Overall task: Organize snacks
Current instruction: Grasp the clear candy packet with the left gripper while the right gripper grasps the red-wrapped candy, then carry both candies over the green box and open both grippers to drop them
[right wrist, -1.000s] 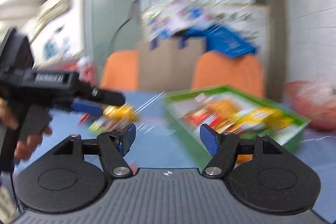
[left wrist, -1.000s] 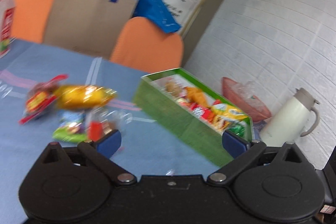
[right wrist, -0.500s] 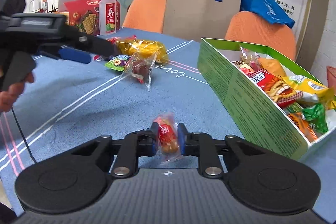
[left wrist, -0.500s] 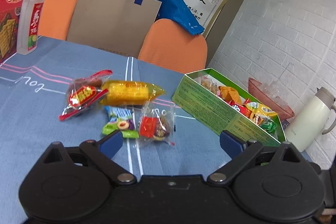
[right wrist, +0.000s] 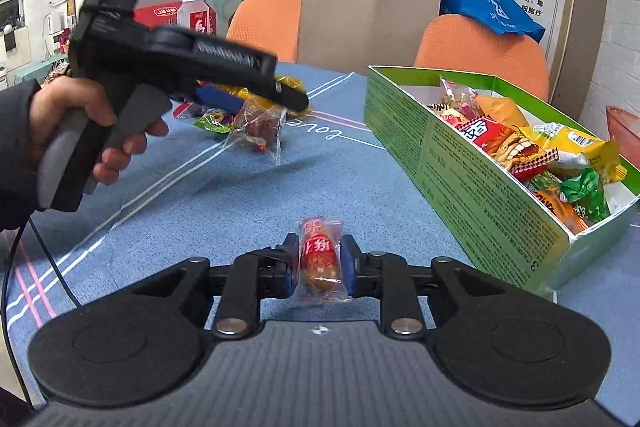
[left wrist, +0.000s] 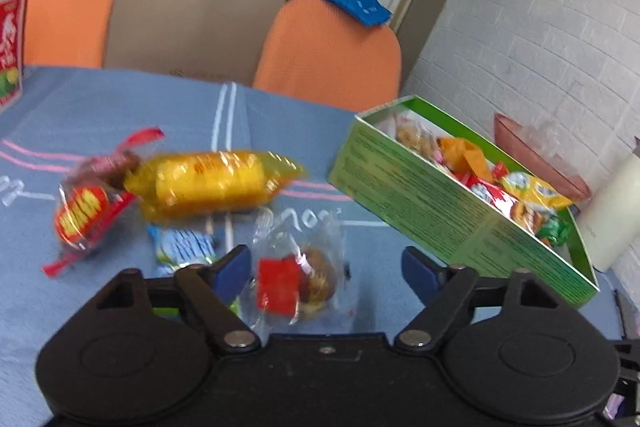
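Right gripper (right wrist: 319,261) is clamped on a red sausage snack (right wrist: 319,259), held just left of the green box (right wrist: 460,163) (full of snacks). Left gripper (left wrist: 324,269) is spread apart over a clear candy bag (left wrist: 298,267) on the blue surface (left wrist: 120,99), w/ a yellow corn pack (left wrist: 208,183) further left of the box.

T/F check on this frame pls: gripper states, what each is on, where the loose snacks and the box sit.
1. The right gripper is shut on a small red sausage snack. True.
2. The left gripper is shut on the yellow corn pack. False: it is open, with the clear packet between its fingers; the yellow corn pack lies on the tablecloth.
3. The green box already holds several snacks. True.
4. The green box is to the left of the loose snacks. False: it is on their right in both views.
5. A white thermos stands beyond the box's far side. True.
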Tool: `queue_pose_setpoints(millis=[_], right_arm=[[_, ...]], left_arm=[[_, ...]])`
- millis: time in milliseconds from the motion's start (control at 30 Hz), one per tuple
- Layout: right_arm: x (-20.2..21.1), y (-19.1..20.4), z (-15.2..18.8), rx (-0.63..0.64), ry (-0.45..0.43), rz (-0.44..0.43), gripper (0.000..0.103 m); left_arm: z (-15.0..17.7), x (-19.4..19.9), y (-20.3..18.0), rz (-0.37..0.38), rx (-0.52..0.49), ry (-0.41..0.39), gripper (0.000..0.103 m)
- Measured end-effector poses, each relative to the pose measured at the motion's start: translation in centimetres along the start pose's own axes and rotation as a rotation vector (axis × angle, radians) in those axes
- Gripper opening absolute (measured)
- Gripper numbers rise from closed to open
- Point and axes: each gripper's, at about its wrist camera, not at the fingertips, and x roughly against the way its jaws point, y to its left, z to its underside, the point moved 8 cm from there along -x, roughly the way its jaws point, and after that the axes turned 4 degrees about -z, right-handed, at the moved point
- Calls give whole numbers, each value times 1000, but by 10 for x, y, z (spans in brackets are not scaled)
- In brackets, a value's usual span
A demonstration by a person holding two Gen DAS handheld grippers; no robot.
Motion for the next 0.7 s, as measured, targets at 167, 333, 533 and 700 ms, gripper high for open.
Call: queue_pose_setpoints(millis=[167,333,533,700], right_arm=[[-5,-5,3,-11,9,0,44],[-7,-3,5,-18,15,-6,44],[-7,0,5,-5,17,0,37],[5,-2,-7,-15,-38,-4,36]], left_arm=[[4,-1,-7,0,2,0,103],[-3,-9,-5,-15,31,-11,103],[2,-16,-1,-1,62,21,71],[-6,6,-25,70,30,-17,70]])
